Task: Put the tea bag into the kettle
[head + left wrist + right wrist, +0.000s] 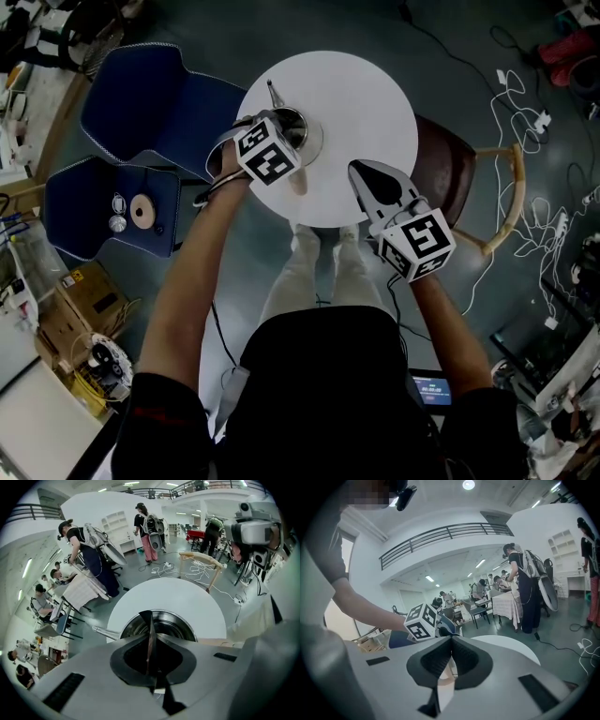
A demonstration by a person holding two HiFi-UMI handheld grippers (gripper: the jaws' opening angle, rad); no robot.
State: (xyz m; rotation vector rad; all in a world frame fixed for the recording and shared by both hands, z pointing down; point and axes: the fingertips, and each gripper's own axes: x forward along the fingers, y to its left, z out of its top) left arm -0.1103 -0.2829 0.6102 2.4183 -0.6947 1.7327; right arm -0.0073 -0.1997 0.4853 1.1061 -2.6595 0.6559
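Observation:
A steel kettle (302, 125) stands open on the left part of the round white table (361, 98), spout toward the far edge and pale wooden handle (298, 180) toward me. My left gripper (284, 134) hangs right over its mouth. In the left gripper view the left gripper (153, 641) is shut on the tea bag (148, 624), a thin brown strip seen edge-on above the kettle (180, 623). My right gripper (362, 172) is shut and holds nothing, low over the table's near edge. In the right gripper view the right gripper (451, 639) points at the left gripper's marker cube (421, 622).
Two blue chairs (155, 103) stand left of the table, one holding small round items (141, 211). A brown chair with a wooden frame (455, 178) is at the right. White cables (530, 122) trail over the floor. Cardboard boxes (75, 309) sit lower left. People work behind (89, 555).

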